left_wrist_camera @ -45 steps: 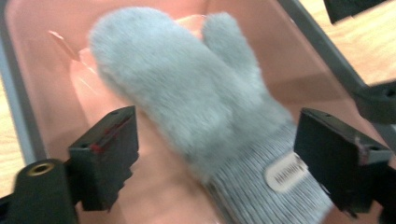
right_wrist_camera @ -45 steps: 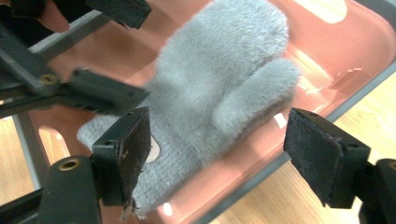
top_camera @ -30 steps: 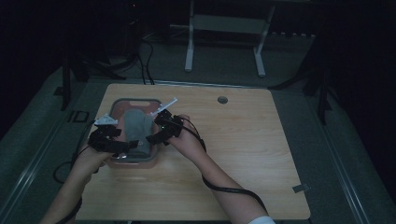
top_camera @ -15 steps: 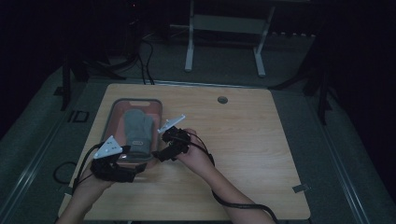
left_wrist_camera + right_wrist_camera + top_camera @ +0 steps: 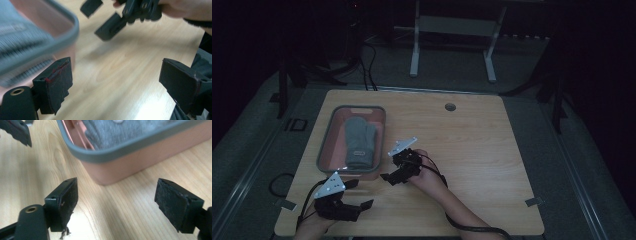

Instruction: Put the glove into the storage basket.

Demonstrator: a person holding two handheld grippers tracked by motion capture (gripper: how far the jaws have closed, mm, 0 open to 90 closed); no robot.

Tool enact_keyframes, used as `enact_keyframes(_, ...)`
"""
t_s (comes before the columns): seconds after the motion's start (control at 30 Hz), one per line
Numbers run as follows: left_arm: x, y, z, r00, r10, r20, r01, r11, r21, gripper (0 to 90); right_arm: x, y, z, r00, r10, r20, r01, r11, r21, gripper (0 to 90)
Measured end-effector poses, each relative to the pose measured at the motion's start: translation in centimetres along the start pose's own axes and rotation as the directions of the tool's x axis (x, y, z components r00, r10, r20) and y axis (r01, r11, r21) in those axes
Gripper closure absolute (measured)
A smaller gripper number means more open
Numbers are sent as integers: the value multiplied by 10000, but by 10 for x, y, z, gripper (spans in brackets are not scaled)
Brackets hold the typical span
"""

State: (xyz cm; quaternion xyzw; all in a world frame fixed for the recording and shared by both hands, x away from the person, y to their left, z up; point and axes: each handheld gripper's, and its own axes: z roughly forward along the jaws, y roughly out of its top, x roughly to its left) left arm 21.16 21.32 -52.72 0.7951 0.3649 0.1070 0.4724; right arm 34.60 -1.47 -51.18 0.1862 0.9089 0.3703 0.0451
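Two grippers hang over the wooden tabletop (image 5: 492, 150) with jaws spread wide and nothing between them: the left gripper (image 5: 357, 200) near the front edge, the right gripper (image 5: 384, 176) just beside the tray's near corner. The grey mitten (image 5: 359, 142) lies flat inside the pink, grey-rimmed tray (image 5: 326, 145), apart from both.

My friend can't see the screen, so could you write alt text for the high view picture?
A grey mitten lies in a pinkish tray with a grey rim, on a wooden table in a dark room. Near the table's front edge, a person's hands hold the left gripper and right gripper, both open and empty, just off the tray.
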Motion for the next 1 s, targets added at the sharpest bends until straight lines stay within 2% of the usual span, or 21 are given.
enact_keyframes(0.1, 2, -8, 9, 9998, 35, -204, -27, 9994, 352, 120, -2, -8, 6, 10000, -14, -43, 14, 10000, 40, 180)
enact_keyframes(0.2, 5, -13, 14, 9997, 115, -231, -108, 9995, 307, 121, -2, -15, 12, 9999, -101, -95, 102, 9999, 22, 168)
enact_keyframes(0.23, 10, -17, 19, 9995, 168, -285, -160, 9994, 292, 121, -3, -18, 14, 9997, -192, -118, 192, 9998, -20, 168)
enact_keyframes(0.33, 15, -19, 22, 9997, -37, -260, 39, 10000, 47, 121, -5, -26, 19, 9997, -154, -174, 151, 9998, -160, 167)
enact_keyframes(0.4, 16, -20, 23, 9997, -125, -193, 125, 9999, -29, 121, -7, -31, 21, 9995, -307, -1, 307, 9986, -431, 165)
enact_keyframes(0.5, 15, -21, 26, 9996, 37, -286, -36, 10000, 38, 121, -10, -36, 24, 9996, -286, -32, 283, 9972, -698, 148)
enact_keyframes(0.57, 14, -21, 28, 9993, 284, -250, -279, 9994, 199, 121, -12, -39, 26, 9993, -355, -143, 341, 9952, -913, 146)
enact_keyframes(0.63, 12, -20, 29, 9975, 512, -478, -511, 9987, 26, 121, -12, -42, 28, 9990, -385, -211, 359, 9929, -1135, 142)
enact_keyframes(0.7, 12, -19, 28, 9982, 452, -403, -456, 9989, -74, 121, -12, -43, 30, 9987, -462, -204, 435, 9918, -1200, 142)
enact_keyframes(0.73, 14, -20, 27, 9992, 240, -325, -250, 9993, -295, 121, -12, -45, 31, 9980, -605, -174, 576, 9895, -1324, 142)
enact_keyframes(0.8, 15, -21, 27, 9996, 135, -231, -143, 9993, -342, 121, -11, -46, 31, 9967, -810, -105, 786, 9860, -1469, 141)
enact_keyframes(0.9, 15, -22, 26, 9998, 98, -183, -105, 9993, -365, 121, -12, -46, 30, 9958, -919, -29, 902, 9826, -1624, 141)
enact_keyframes(1.0, 15, -22, 27, 9998, 131, -162, -137, 9993, -336, 121, -12, -46, 30, 9955, -947, -30, 931, 9833, -1561, 140)
